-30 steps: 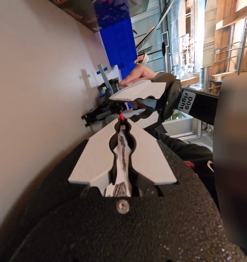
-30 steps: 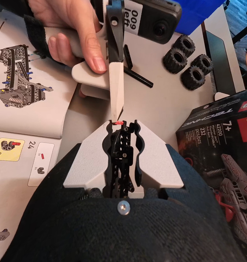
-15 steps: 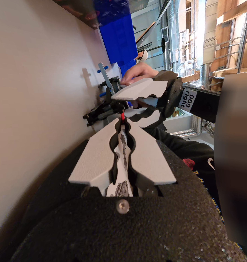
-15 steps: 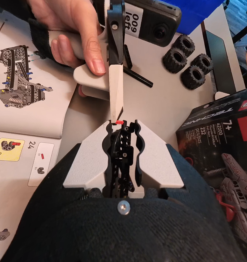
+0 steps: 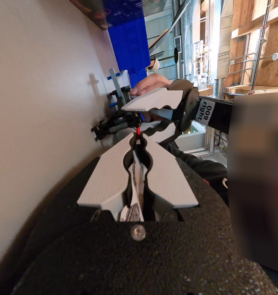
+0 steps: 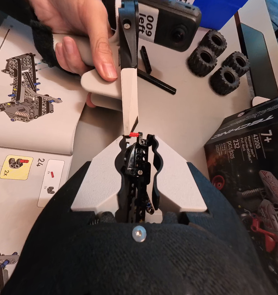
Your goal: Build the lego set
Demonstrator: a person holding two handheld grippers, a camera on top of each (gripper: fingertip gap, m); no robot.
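My left gripper [image 5: 138, 136] is shut on a small red pin [image 5: 138, 131]. In the right wrist view it comes down from above [image 6: 129, 133], with the red pin [image 6: 134, 134] sticking out sideways from its tip. My right gripper [image 6: 138, 138] is shut on a black Technic assembly [image 6: 137, 166] held lengthwise between its fingers. The pin's end touches the assembly's top end. In the left wrist view the right gripper [image 5: 132, 118] holds the assembly [image 5: 114, 124] just past my left fingertips.
An open instruction booklet [image 6: 31, 111] lies at the left. Several black tyres [image 6: 214, 63], a black axle [image 6: 157, 83] and a short black beam [image 6: 146, 59] lie on the white table [image 6: 175, 115]. The set's box [image 6: 246, 151] is at the right, and a blue bin [image 5: 128, 39] is behind. Less than 4 cm separates the two grippers' tips.
The red pin has edged slightly toward the top end of the black assembly. Both grippers stay shut and nearly in place.
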